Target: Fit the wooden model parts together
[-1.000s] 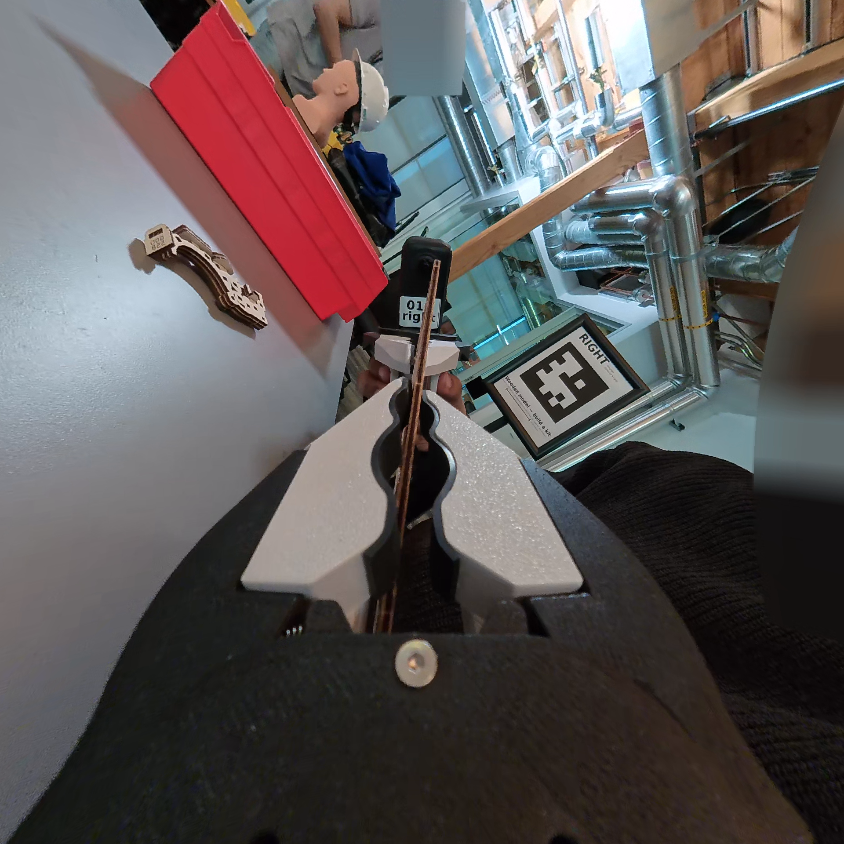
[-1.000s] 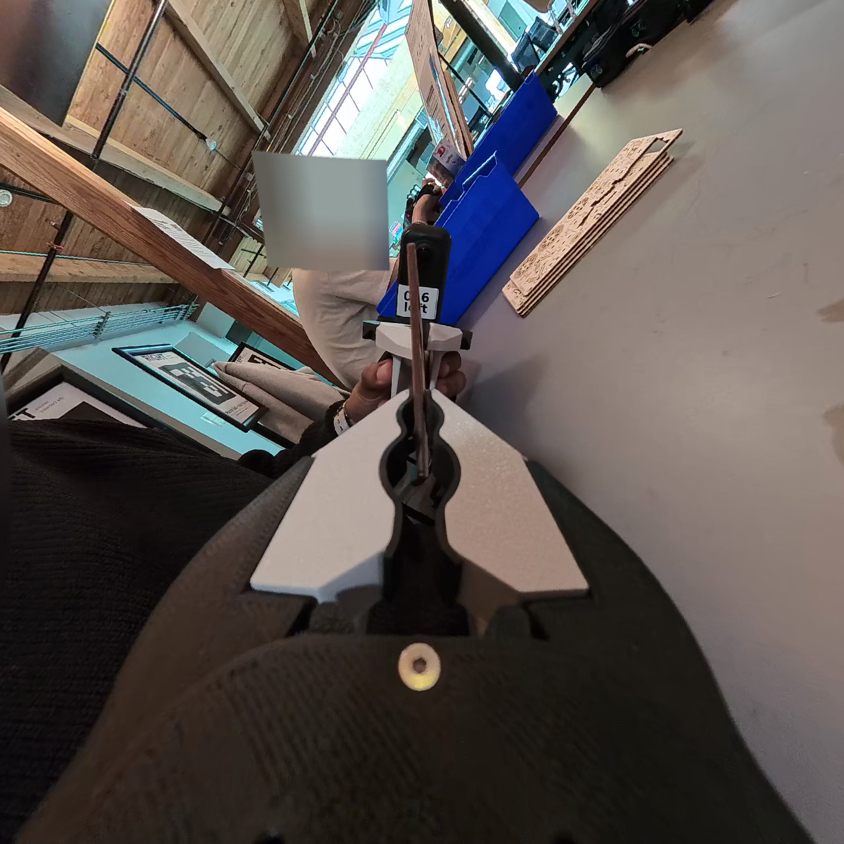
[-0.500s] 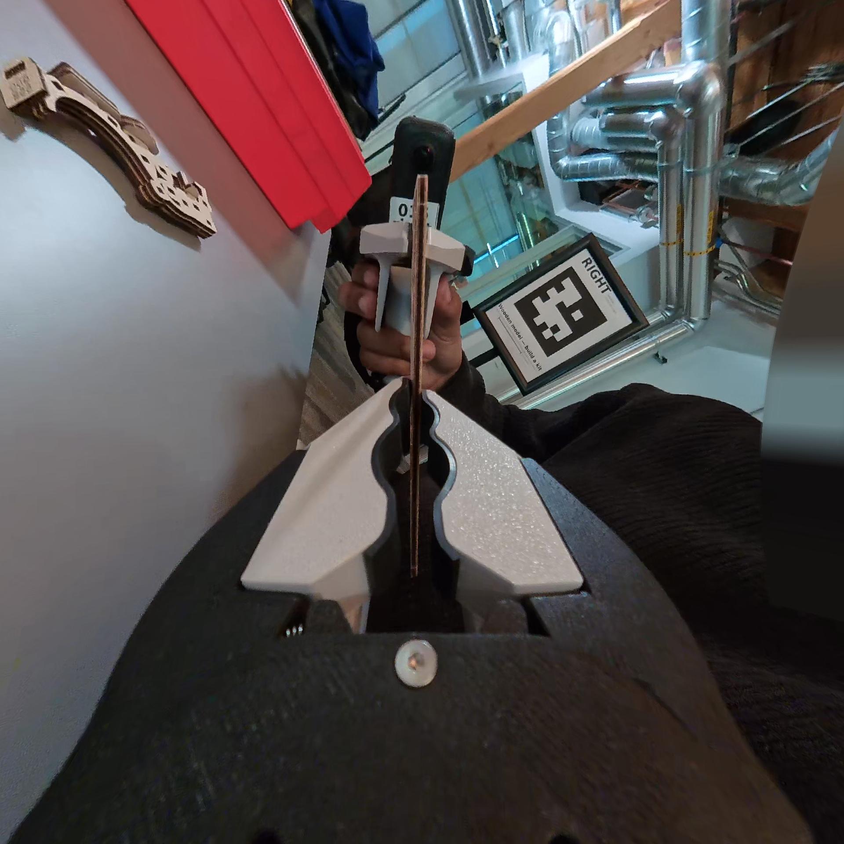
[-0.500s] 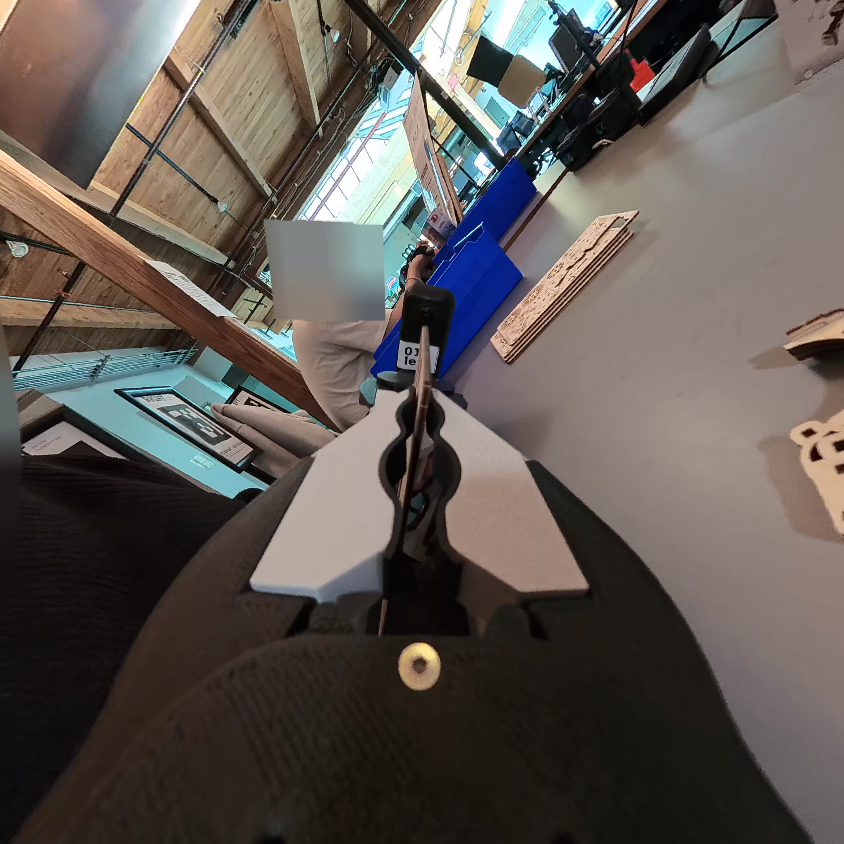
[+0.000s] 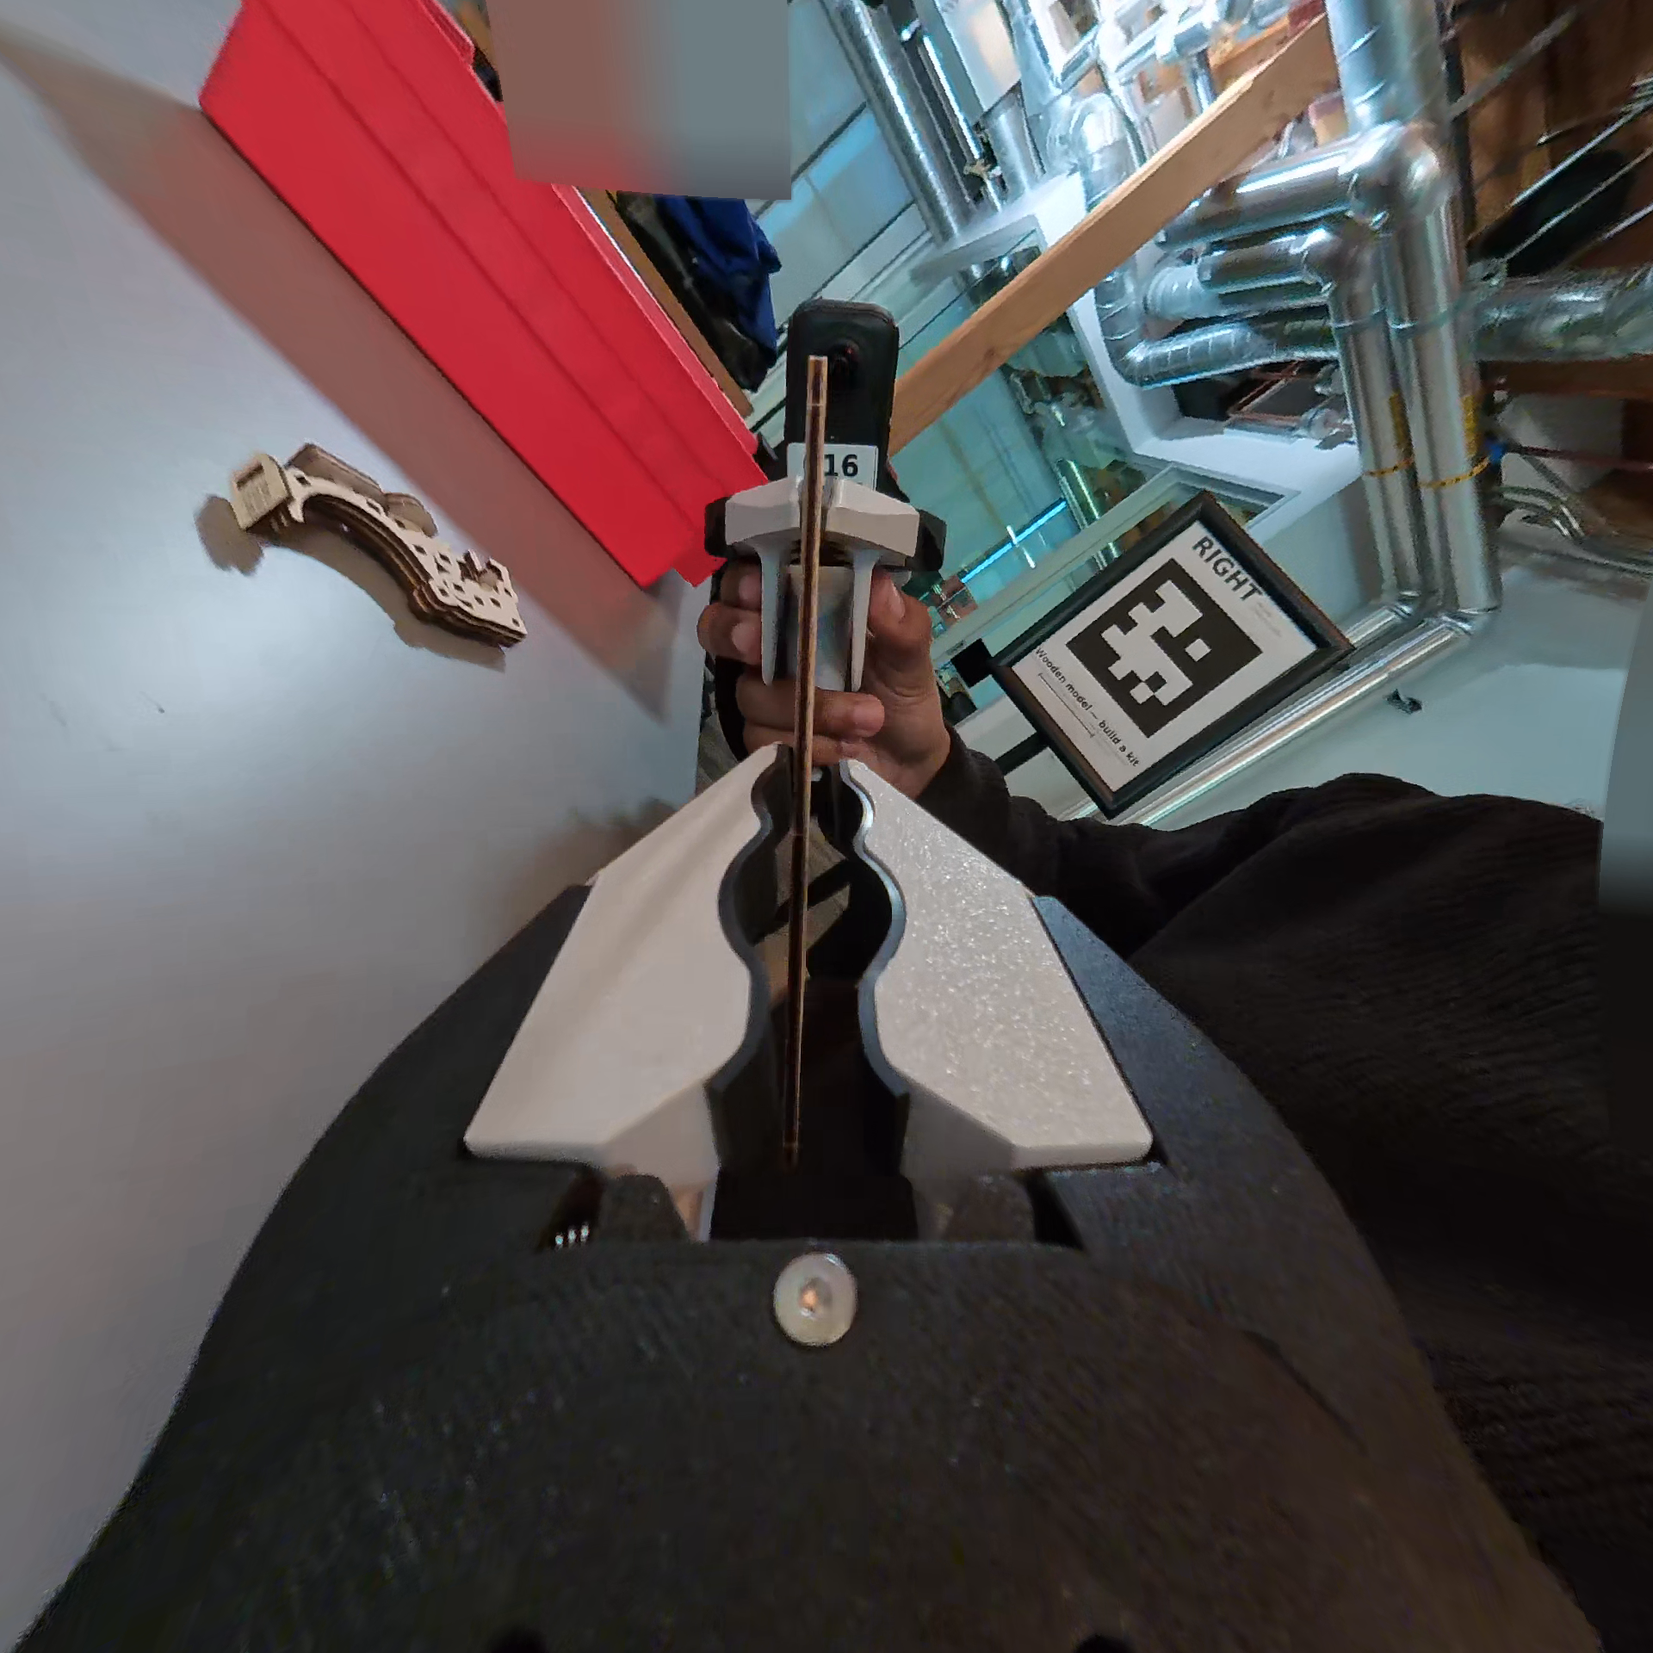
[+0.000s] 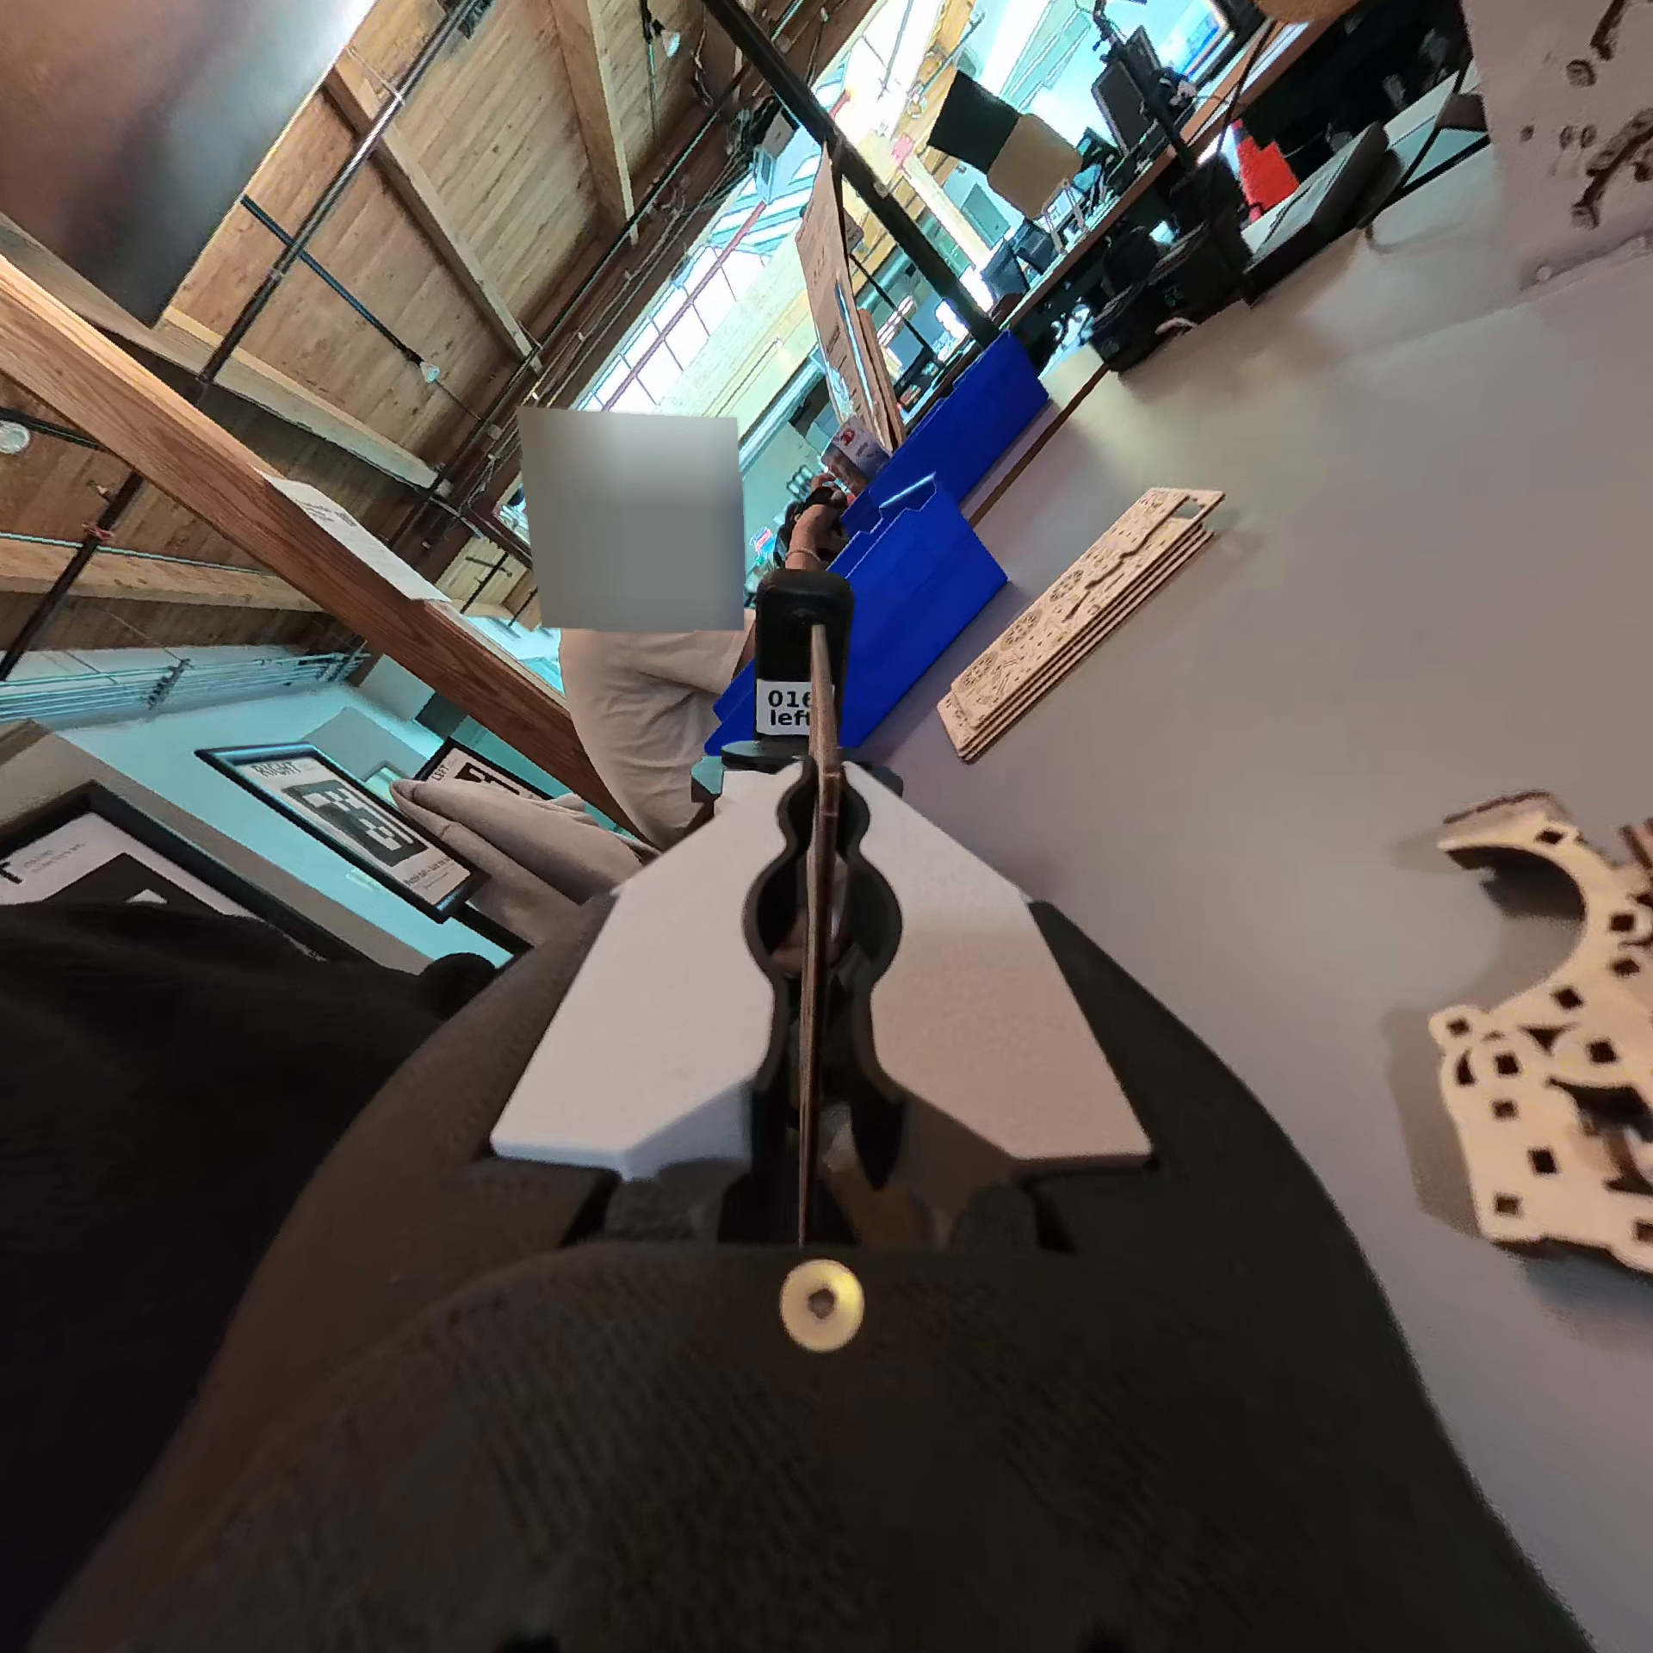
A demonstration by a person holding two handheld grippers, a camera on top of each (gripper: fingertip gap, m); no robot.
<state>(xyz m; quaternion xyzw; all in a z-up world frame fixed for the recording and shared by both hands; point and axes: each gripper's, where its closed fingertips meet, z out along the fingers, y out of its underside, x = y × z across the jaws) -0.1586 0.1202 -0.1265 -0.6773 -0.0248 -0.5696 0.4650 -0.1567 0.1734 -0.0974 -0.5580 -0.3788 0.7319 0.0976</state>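
A thin wooden sheet (image 5: pixel 802 894), seen edge-on, spans between my two grippers, which face each other above the grey table (image 5: pixel 179 894). My left gripper (image 5: pixel 802 774) has its jaws slightly apart, with the sheet passing between them and a small gap on each side. My right gripper (image 6: pixel 823 783) is shut on the same sheet (image 6: pixel 812 1029), which reaches deep between its fingers. The right gripper also shows in the left wrist view (image 5: pixel 814 572), held by a hand. A curved stacked wooden part (image 5: pixel 376 546) lies on the table.
A red bin (image 5: pixel 465 295) stands at the table's far edge. Blue bins (image 6: pixel 912 572), a stack of flat wooden sheets (image 6: pixel 1082 617) and a perforated wooden part (image 6: pixel 1565 1029) sit on the table. A person in a white shirt (image 6: pixel 644 716) is behind. My hands' fingertips stand some 7 cm from each other.
The sheet has slid deeper into the right gripper, which now grips it. The left jaws have widened a little around it. Both views have swung.
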